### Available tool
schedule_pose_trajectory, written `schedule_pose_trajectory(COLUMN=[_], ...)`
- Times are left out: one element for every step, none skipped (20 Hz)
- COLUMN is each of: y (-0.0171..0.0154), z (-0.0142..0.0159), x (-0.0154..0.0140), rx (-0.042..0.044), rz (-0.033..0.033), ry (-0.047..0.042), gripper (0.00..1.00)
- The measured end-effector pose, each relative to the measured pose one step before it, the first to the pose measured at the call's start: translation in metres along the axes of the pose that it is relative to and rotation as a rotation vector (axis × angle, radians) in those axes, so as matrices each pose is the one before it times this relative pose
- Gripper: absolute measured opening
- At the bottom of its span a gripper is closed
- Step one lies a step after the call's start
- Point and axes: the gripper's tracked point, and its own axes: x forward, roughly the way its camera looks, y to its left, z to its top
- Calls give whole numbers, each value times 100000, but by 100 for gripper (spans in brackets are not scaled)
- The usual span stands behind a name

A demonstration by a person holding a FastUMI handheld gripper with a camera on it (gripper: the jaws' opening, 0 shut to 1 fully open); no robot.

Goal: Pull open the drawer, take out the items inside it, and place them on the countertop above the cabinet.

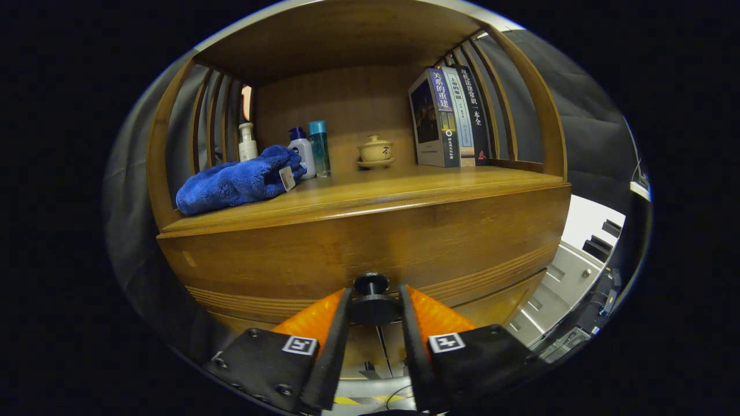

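I am working in a staged household setting inside a booth. A wooden cabinet [370,231] with slatted sides carries domestic articles on its countertop [358,193]: a blue cloth [237,182] at the left front corner, toiletry bottles [306,150] behind it, a lidded ceramic tea cup [376,151] near the back edge, and books [448,118] standing upright at the right rear. Black cloth hangs around the cabinet as the booth's wall [589,127]. Grey equipment cases [569,277] stand beside the cabinet's right side.
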Motion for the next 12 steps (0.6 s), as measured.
schedule_pose_trajectory(y=[-34, 31, 33, -49, -20, -71, 36, 106, 139, -244, -132, 50], z=[-59, -20, -146, -9, -141, 78, 19, -203, -113, -151, -209, -170], x=[249, -106, -101, -60, 101, -121, -409, -264, -415, -448, -456, -495], rx=[-662, -375, -62, 352, 11, -949, -462, 116, -100, -759, -750, -38], rz=[-270, -119, -49, -172, -908, -886, -528, -44, 65, -728, -625, -171], ry=[-98, -57, 1192, 1173, 921, 1066, -21, 333, -105, 134, -35, 159], gripper=[54, 52, 52, 49, 45, 40, 35, 34, 34, 34, 34, 34])
